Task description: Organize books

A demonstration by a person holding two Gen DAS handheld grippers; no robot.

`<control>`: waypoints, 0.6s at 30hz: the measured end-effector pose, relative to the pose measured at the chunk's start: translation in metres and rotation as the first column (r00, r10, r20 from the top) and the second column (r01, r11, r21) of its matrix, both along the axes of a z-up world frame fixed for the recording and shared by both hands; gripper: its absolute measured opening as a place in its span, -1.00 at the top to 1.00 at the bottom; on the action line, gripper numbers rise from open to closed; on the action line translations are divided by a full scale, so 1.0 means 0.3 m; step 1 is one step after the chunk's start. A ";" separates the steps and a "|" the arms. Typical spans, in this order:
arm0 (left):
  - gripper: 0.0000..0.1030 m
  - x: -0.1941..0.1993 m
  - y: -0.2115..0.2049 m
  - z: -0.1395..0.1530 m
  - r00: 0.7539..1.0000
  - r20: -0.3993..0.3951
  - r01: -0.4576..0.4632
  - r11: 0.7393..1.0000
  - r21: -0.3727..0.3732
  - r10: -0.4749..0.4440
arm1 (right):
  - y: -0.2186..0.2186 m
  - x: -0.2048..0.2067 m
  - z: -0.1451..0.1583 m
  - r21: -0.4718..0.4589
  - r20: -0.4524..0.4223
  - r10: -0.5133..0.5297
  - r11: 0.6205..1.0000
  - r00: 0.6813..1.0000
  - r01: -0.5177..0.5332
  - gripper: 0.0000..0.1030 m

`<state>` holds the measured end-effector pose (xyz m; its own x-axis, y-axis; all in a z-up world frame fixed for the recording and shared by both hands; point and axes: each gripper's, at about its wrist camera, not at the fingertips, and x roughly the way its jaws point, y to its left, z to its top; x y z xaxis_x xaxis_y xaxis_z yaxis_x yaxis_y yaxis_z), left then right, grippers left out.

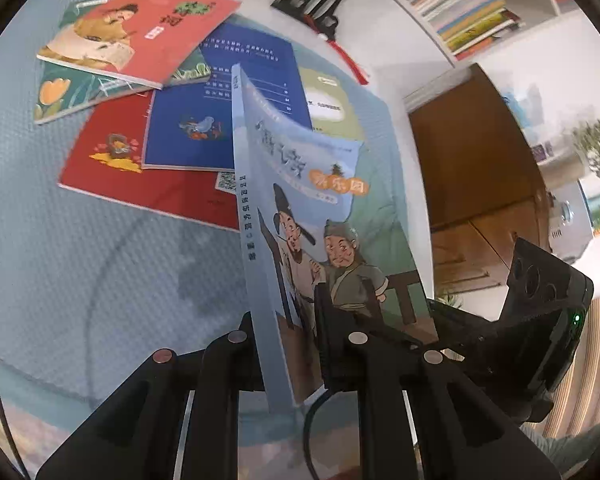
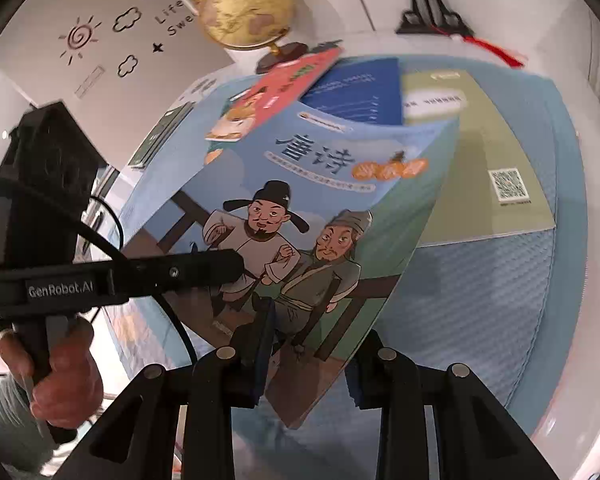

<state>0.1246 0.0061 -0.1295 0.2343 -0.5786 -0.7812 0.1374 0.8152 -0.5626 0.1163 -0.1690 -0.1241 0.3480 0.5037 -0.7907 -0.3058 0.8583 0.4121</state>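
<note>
Left wrist view has the blue book (image 1: 324,216) standing nearly on edge, spine facing the lens, running from frame center down to the bottom, with the left gripper (image 1: 288,332) clenched on its lower end. Only this view shows the pile at upper left: a red book (image 1: 140,168), a dark blue one (image 1: 204,128) and an orange-red one (image 1: 148,32) on the blue mat (image 1: 60,260). The right wrist view gives the cover flat-on, two cartoon men in robes. The right gripper (image 2: 308,344) is pinching its bottom corner, and the left one (image 2: 204,264) reaches in sideways, held by a hand (image 2: 60,368). A gold globe (image 2: 246,8) sits top center there.
</note>
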 end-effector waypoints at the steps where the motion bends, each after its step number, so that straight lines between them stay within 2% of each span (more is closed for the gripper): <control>1: 0.76 -0.012 0.018 0.004 1.000 0.006 0.005 1.000 -0.002 -0.005 | 0.022 -0.011 0.011 -0.009 0.008 0.002 1.000 1.000 -0.002 0.43; 4: 0.76 -0.043 0.104 0.025 1.000 0.024 0.018 1.000 -0.009 -0.018 | 0.109 -0.051 0.049 -0.037 0.040 0.008 0.999 0.999 -0.007 0.43; 9: 0.76 -0.083 0.298 0.066 0.998 0.058 0.024 1.000 -0.012 -0.023 | 0.296 -0.088 0.105 -0.025 0.065 -0.007 1.000 0.998 0.009 0.42; 13: 0.75 -0.104 0.503 0.107 0.995 0.097 0.015 1.000 -0.017 -0.013 | 0.506 -0.114 0.137 -0.032 0.108 -0.014 0.999 0.994 0.017 0.42; 18: 0.75 -0.115 0.752 0.164 0.988 0.156 -0.019 1.000 0.005 0.018 | 0.762 -0.115 0.159 0.010 0.149 -0.006 1.000 0.989 0.005 0.42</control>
